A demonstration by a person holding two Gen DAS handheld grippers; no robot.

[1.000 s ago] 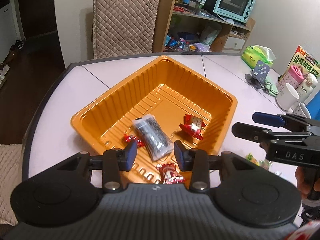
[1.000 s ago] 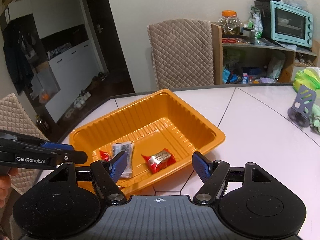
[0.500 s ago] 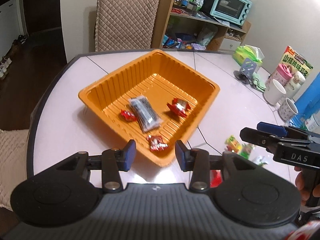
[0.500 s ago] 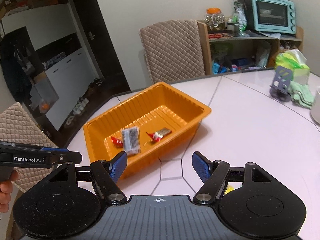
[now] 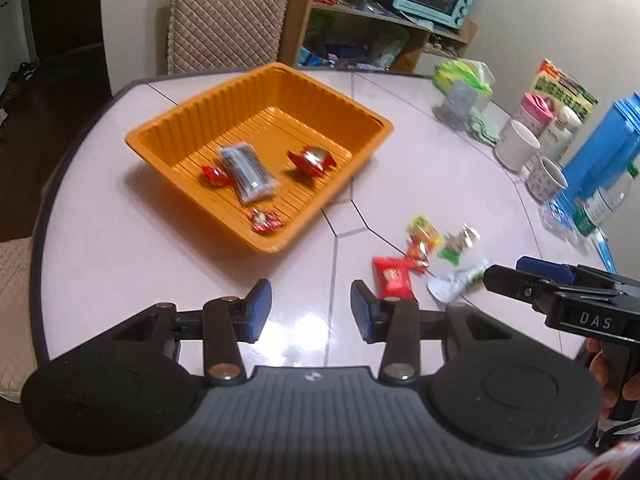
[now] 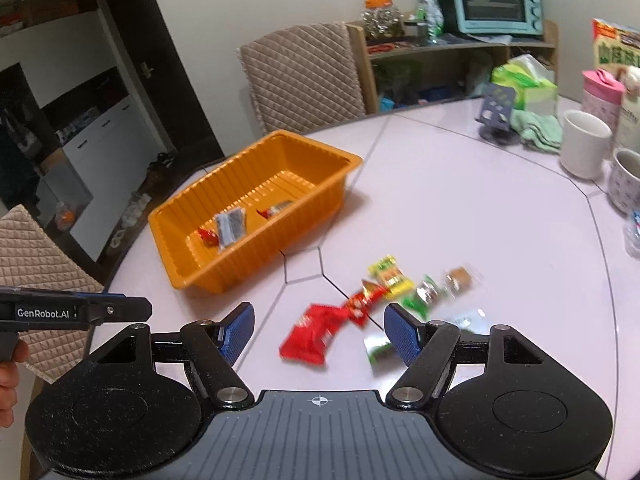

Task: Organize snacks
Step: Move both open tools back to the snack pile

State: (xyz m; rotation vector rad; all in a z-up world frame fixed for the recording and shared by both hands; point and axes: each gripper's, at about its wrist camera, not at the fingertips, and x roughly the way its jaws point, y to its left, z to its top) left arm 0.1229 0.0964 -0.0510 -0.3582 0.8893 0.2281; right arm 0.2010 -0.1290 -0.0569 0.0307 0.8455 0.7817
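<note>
Both claws withdrawn from tray [image 5: 256,84]; table [image 5: 104,256] open.

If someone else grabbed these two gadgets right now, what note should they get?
Left gripper: open, empty.
Right gripper: open, empty, over the loose pile.
Orange tray holds four snacks: a grey packet and three red candies.
Left: several snacks loose on the table beside the tray, including a red packet and a yellow one. Move them into the tray.

Motion blur smeared the loose wrapped snacks [image 6: 400,296]; the orange ribbed plastic tray's [image 6: 320,204] near wall hid one candy.
</note>
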